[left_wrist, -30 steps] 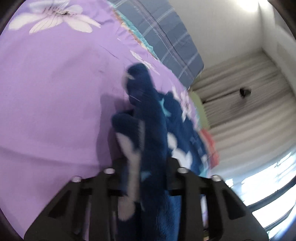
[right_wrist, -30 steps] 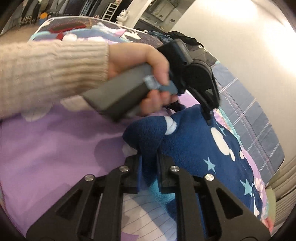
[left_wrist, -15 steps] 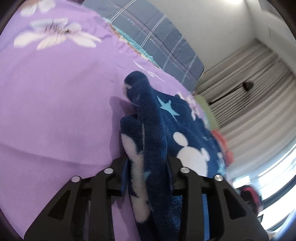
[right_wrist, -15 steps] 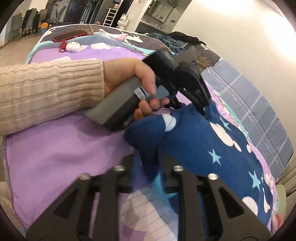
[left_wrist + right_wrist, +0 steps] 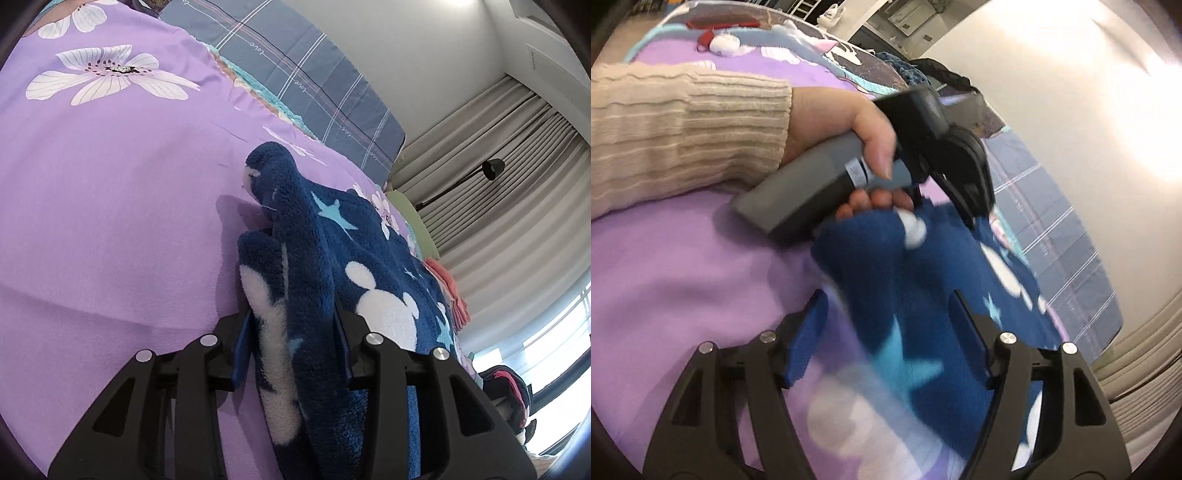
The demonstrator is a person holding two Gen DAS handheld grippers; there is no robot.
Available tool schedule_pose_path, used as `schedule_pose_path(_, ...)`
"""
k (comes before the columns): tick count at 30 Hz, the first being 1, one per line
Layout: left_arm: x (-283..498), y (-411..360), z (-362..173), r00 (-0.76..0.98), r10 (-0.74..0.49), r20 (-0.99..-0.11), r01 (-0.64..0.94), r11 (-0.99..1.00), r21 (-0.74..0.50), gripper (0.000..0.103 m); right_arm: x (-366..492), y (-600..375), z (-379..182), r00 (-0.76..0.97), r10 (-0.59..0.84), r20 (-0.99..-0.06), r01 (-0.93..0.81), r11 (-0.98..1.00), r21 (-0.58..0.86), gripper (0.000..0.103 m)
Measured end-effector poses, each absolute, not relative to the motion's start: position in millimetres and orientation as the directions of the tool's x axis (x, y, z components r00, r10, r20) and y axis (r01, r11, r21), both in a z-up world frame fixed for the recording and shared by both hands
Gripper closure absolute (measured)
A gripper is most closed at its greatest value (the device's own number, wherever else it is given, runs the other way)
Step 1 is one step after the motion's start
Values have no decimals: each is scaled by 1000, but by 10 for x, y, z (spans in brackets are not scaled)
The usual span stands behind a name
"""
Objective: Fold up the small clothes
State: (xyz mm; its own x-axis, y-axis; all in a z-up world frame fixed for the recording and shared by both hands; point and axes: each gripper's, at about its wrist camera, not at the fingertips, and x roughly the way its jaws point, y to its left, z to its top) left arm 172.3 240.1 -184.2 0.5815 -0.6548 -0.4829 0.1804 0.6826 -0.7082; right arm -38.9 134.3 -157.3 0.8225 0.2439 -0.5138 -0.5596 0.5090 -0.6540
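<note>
- Left claw point(image 5: 291, 343) — we see it clamped on a bunched fold of the navy fleece garment point(image 5: 369, 266).
- Right claw point(image 5: 886, 332) — fingers spread wide, fleece between them ungripped; view blurred.
- Garment lies on the purple floral bedsheet point(image 5: 110, 184); we note the left hand point(image 5: 846, 129) gripping its handle just above it.

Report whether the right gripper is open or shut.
Open: the right gripper has its jaws spread wide, with the blue fleece garment lying loose between them, unpinched.
</note>
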Motion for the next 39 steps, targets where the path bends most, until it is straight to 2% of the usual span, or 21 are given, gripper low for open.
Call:
schedule_pose_path(4,1724,2416,-1854,581,-661,-474,183,674,-715,65,-237,1551,-1602,864,158,-478,-481,543,-689,34)
schedule_pose_path(8,1729,2448,-1871,578,-670,-465,187,664,-724,64,-216,1552,-1601,878,145,-457,-454,558,-695,35)
schedule_pose_path(13,1722,2445,-1863,578,-668,-468,188,668,-720,64,-253,1586,-1644,890,143,-432,-436,543,-718,44)
schedule_pose_path(21,1724,2445,-1862,578,-668,-469,187,668,-721,64,-148,1597,-1628,876,157,-456,-462,542,-702,40)
schedule_pose_path(23,1729,2436,-1847,576,-663,-477,182,674,-716,64,-124,1573,-1610,869,165,-467,-473,555,-684,44)
schedule_pose_path(24,1733,2430,-1832,578,-654,-488,176,683,-709,64,-138,1559,-1603,869,172,-464,-474,559,-680,49)
schedule_pose_path(25,1735,2413,-1811,580,-644,-498,171,694,-699,67,-162,1536,-1576,872,183,-455,-471,569,-674,59)
schedule_pose_path(26,1731,2384,-1772,584,-633,-508,169,707,-687,72,-186,1507,-1532,872,200,-446,-472,582,-662,64)
schedule_pose_path(27,1726,2351,-1733,587,-627,-511,169,713,-681,74,-200,1468,-1478,870,220,-441,-478,598,-643,72)
schedule_pose_path(28,1717,2325,-1689,592,-622,-512,168,717,-677,77,-201,1405,-1399,863,243,-443,-489,624,-609,75)
schedule_pose_path(33,1725,2205,-1350,609,-631,-481,199,708,-678,79,-139,980,-992,829,335,-448,-520,756,-397,79)
schedule_pose_path(39,1733,1711,-739,611,-633,-476,316,746,-586,79,-36,208,-528,803,432,-411,-510,854,-99,80)
